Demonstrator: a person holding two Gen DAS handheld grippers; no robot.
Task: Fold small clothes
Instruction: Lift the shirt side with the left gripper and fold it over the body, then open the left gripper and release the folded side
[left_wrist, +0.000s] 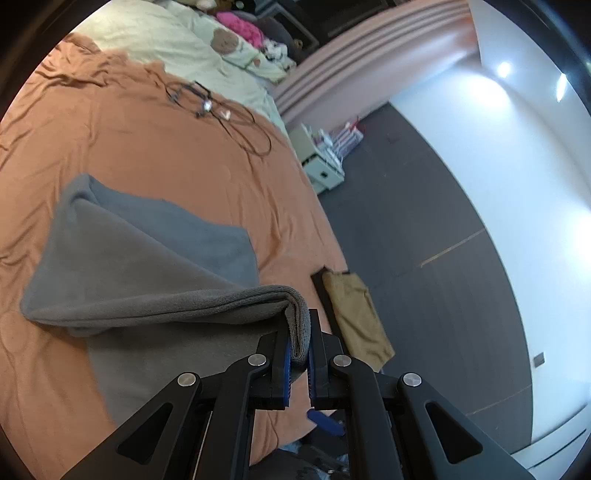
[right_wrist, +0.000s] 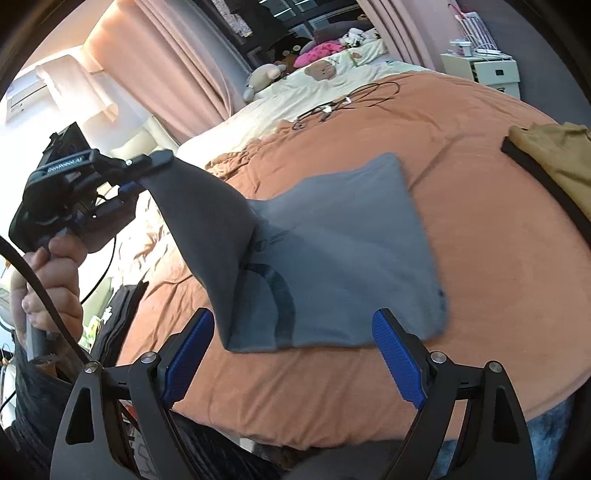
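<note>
The left gripper (left_wrist: 299, 339) has its blue pads pinched tight on a folded edge of the grey garment (right_wrist: 343, 251), lifting that side clear of the orange bedspread (right_wrist: 480, 206) while the rest of the cloth lies flat on it. A hand (right_wrist: 48, 280) grips the handle of that tool. The right gripper (right_wrist: 291, 354) hovers just above the garment's near edge with its jaws standing wide apart and nothing between them. A folded mustard-coloured garment (right_wrist: 557, 155) lies well apart near the bed's edge, and a tangle of black cables (right_wrist: 347, 99) rests farther up the bedspread.
</note>
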